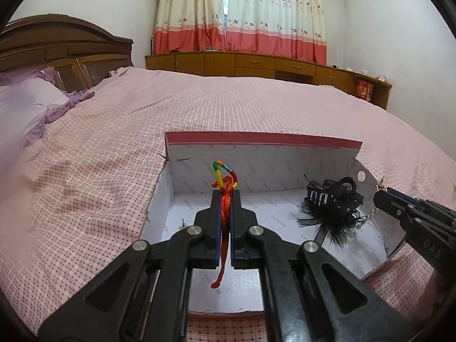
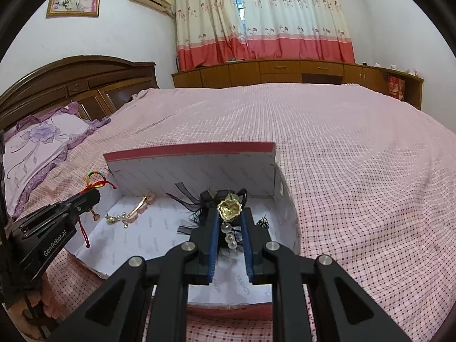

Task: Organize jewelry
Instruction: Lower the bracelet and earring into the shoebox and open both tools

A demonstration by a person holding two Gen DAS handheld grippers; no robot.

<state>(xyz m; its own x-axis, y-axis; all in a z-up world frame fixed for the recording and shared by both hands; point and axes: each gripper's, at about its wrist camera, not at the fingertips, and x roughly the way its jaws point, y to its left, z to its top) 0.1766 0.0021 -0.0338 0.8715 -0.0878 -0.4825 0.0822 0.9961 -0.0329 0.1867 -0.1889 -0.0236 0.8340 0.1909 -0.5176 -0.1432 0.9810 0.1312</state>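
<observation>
An open white-lined box [image 1: 256, 159] [image 2: 199, 168] with a red rim lies on the bed. My left gripper [image 1: 226, 193] is shut on a red cord bracelet [image 1: 225, 188] with a multicoloured loop, held above the box's left part; it shows at the left in the right wrist view as the bracelet [image 2: 98, 181]. My right gripper [image 2: 229, 212] is shut on a gold brooch [image 2: 229, 206] with clear beads hanging below, over the box's right part. A black feathered hair clip [image 1: 332, 205] [image 2: 199, 202] and a pink-and-gold hair pin [image 2: 136, 209] lie inside the box.
The pink checked bedspread [image 1: 99, 185] [image 2: 356, 185] spreads all around the box. Purple pillows [image 2: 42, 139] and a wooden headboard [image 1: 57, 45] stand at the left. Low wooden cabinets [image 2: 285, 71] and curtains run along the far wall. A small dark item [image 2: 263, 223] lies by the box's right wall.
</observation>
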